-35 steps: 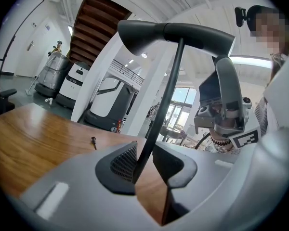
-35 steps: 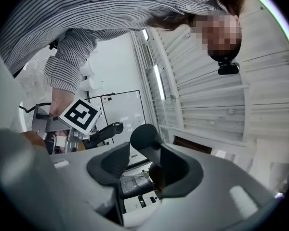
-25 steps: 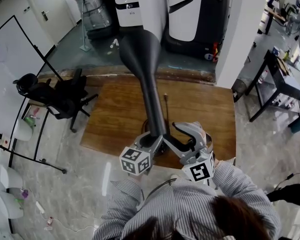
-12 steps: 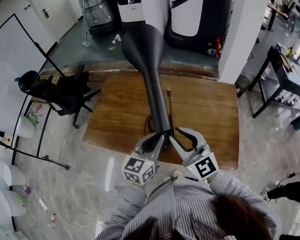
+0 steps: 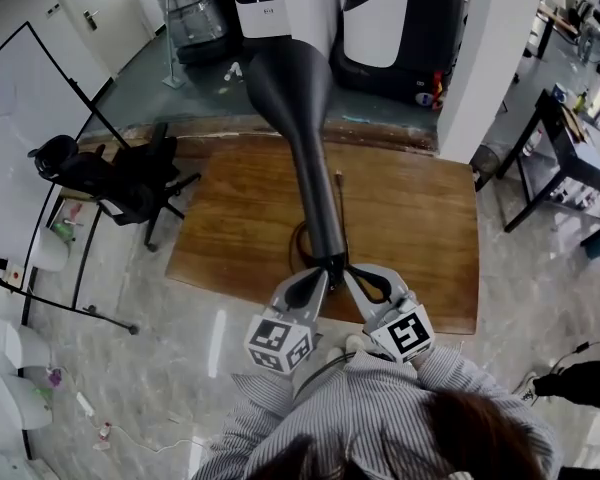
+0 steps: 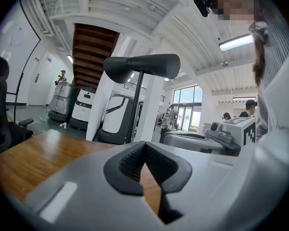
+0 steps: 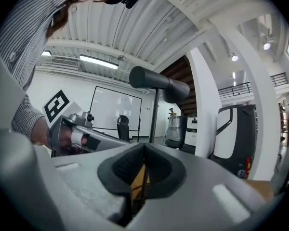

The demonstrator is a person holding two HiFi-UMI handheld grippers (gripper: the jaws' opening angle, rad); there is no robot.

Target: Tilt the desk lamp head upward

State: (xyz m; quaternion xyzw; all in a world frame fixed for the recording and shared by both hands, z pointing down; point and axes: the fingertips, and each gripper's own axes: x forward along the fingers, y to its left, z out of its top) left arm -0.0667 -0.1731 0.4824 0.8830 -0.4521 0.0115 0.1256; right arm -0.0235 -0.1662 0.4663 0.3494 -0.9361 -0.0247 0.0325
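Observation:
The dark desk lamp's cone-shaped head (image 5: 300, 118) runs from the far side toward me above the wooden table (image 5: 420, 218). Its narrow end stops just past both grippers. My left gripper (image 5: 320, 276) and right gripper (image 5: 348, 273) sit side by side below that narrow end, tips nearly together. In the left gripper view the lamp head (image 6: 140, 67) stands high on its thin pole (image 6: 135, 109), well beyond the left gripper (image 6: 144, 146), which is shut and empty. In the right gripper view the lamp head (image 7: 159, 83) is likewise up and away from the right gripper (image 7: 144, 148), shut with nothing held.
A black office chair (image 5: 120, 183) stands left of the table. White and black machines (image 5: 380, 18) and a white pillar (image 5: 485, 58) are behind it. A dark side table (image 5: 570, 158) stands at the right. The table's near edge is just under the grippers.
Both grippers' jaws have gone from wide open to shut. The two grippers have drawn closer together under the lamp head's narrow end.

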